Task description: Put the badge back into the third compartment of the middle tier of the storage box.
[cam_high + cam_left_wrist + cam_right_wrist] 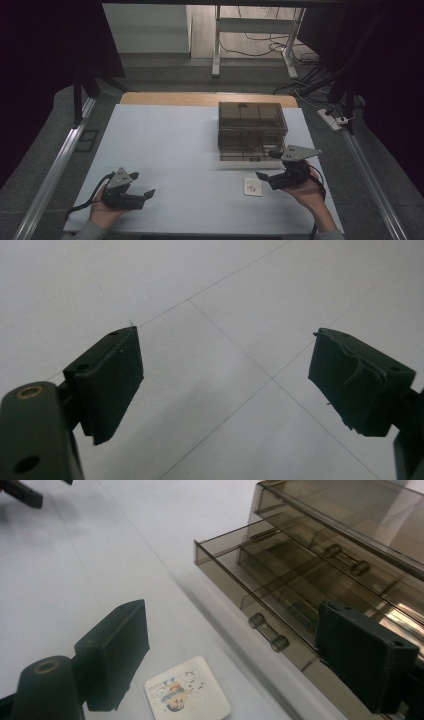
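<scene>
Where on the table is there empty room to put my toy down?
The widest bare patch lies left of the drawer box, stretching down to the left gripper. Another runs between both grippers, left of the small card. It is crowded on the right, where the right gripper, card and pulled-out drawer sit close.

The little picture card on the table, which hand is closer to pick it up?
Probably the right. The right gripper hangs open just beside the card, near the open drawer. The left gripper is open too, but far across the table.

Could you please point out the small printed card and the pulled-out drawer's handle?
printed card [187, 693]: right gripper view, middle of its face.
drawer handle [268, 633]: right gripper view, middle of the bar.
</scene>
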`<action>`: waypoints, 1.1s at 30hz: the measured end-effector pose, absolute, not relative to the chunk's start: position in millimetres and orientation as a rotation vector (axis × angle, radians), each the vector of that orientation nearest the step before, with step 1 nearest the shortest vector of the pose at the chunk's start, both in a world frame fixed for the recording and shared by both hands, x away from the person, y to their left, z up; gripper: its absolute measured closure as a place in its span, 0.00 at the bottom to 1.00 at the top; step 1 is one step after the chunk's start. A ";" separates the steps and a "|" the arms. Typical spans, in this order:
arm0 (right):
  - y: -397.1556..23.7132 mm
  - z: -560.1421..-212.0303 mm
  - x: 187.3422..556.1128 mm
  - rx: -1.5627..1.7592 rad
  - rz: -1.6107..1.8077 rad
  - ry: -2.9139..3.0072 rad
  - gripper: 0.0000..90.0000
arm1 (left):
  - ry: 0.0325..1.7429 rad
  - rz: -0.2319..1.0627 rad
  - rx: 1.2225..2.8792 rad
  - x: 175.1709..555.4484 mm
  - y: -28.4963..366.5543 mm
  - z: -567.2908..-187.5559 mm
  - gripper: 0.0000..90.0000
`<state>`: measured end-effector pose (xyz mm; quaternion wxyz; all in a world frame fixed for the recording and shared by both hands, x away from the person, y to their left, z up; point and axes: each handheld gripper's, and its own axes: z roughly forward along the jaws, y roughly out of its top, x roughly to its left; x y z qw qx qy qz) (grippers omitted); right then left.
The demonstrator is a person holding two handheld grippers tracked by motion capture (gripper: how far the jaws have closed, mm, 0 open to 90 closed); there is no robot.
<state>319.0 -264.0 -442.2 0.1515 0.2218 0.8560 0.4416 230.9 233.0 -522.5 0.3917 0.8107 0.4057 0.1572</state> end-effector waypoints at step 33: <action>-245.1 -470.7 324.6 0.546 1.067 2.700 0.17 | 1.008 0.381 2.056 230.0 233.4 -522.4 0.16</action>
